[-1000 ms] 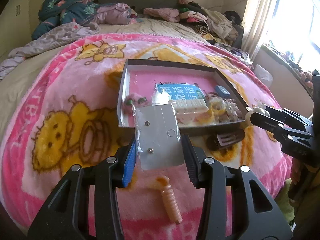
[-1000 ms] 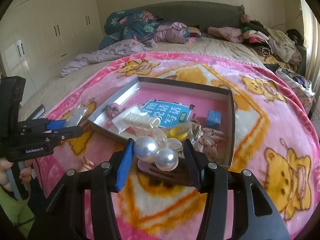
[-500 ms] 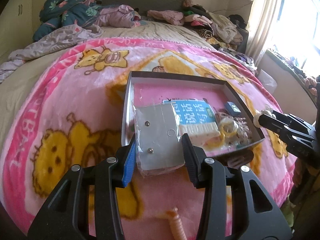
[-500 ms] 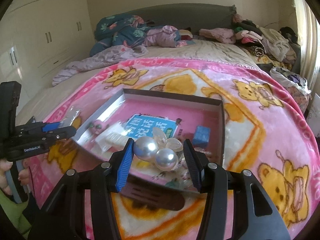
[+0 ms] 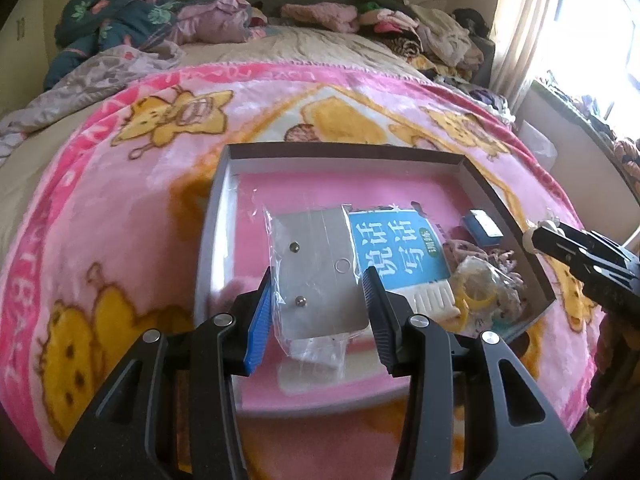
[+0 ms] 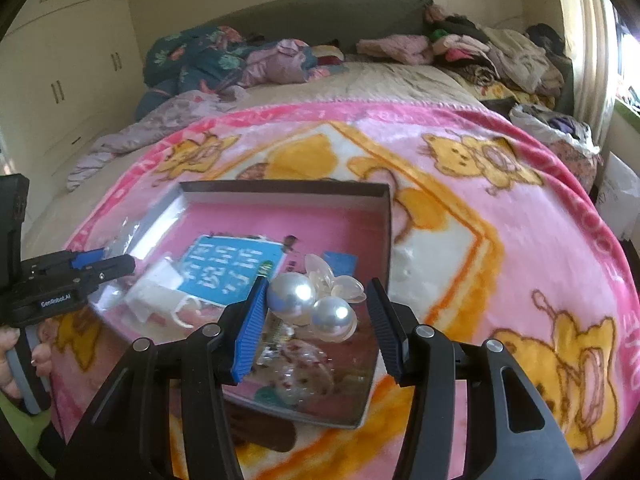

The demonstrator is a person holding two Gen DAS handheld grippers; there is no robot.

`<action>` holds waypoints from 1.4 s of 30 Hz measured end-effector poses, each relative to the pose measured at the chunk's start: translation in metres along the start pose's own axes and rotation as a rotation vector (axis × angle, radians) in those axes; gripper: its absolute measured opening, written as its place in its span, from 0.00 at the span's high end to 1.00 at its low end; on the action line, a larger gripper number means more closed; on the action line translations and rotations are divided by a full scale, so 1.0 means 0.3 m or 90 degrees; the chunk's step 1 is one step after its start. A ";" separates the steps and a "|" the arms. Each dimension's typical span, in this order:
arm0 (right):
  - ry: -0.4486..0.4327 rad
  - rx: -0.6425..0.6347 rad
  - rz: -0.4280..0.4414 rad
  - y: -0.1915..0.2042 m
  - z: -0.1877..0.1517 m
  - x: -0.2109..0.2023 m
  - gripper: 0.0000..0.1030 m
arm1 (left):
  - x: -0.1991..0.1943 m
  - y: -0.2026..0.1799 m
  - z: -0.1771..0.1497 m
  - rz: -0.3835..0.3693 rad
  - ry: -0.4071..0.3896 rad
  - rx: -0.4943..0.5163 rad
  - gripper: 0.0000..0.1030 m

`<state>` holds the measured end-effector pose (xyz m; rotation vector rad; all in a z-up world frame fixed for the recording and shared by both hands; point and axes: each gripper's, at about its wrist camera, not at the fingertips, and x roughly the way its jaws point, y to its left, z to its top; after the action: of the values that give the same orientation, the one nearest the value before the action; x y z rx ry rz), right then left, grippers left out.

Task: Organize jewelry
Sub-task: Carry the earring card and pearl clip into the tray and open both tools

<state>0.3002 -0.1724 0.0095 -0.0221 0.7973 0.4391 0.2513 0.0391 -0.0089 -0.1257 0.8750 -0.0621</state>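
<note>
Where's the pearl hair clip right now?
The pearl hair clip sits between the right hand-held gripper fingers in the right wrist view, above the near right part of the shallow box, close to the blue card.

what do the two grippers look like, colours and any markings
Both the left gripper and the right gripper are black plastic, with silver screw heads on angular, open-framed arms. Each has one blue ribbed finger pad and one black. The left gripper's body carries a small white GenRobot.AI label.

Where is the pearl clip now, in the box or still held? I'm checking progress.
Still held: the pearl clip sits between the right gripper fingers, above the box.
</note>
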 end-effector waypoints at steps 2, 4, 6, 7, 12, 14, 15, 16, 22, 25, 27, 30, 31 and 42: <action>0.006 0.002 -0.003 -0.007 -0.006 0.017 0.53 | 0.028 -0.006 0.011 -0.003 0.006 0.004 0.66; 0.014 0.002 -0.009 -0.015 -0.014 0.037 0.53 | 0.048 -0.007 0.018 -0.008 0.012 0.004 0.66; 0.019 0.001 -0.015 -0.015 -0.021 0.055 0.53 | 0.071 -0.013 0.028 -0.013 0.019 0.005 0.66; 0.022 0.001 -0.016 -0.015 -0.025 0.062 0.52 | 0.085 -0.014 0.032 -0.016 0.024 0.005 0.66; 0.036 0.003 -0.006 -0.005 -0.044 0.091 0.52 | 0.138 -0.023 0.041 -0.023 0.047 0.005 0.66; 0.040 0.005 -0.003 -0.001 -0.050 0.095 0.52 | 0.153 -0.025 0.043 -0.024 0.052 0.009 0.66; 0.042 0.003 -0.002 0.002 -0.054 0.097 0.51 | 0.160 -0.026 0.044 -0.025 0.056 0.011 0.66; 0.043 0.000 -0.003 0.006 -0.057 0.096 0.47 | 0.167 -0.026 0.045 -0.026 0.059 0.010 0.66; 0.033 0.005 0.003 0.009 -0.062 0.064 0.38 | 0.185 -0.029 0.047 -0.029 0.067 0.009 0.65; 0.027 0.008 0.004 0.008 -0.063 0.042 0.35 | 0.183 -0.031 0.047 -0.029 0.066 0.011 0.62; 0.021 0.011 0.004 0.007 -0.068 0.018 0.33 | 0.168 -0.036 0.043 -0.029 0.061 0.012 0.53; 0.014 0.016 0.005 0.006 -0.073 -0.011 0.28 | 0.144 -0.044 0.041 -0.028 0.053 0.015 0.50; 0.012 0.017 0.005 0.007 -0.076 -0.020 0.27 | 0.131 -0.047 0.039 -0.028 0.049 0.015 0.49; -0.014 0.010 0.012 0.040 -0.107 -0.145 0.15 | -0.052 -0.045 0.000 -0.019 -0.002 0.007 0.26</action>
<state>0.2467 -0.1836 0.0189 0.0055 0.7792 0.4493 0.2413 0.0274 0.0049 -0.1281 0.8700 -0.0943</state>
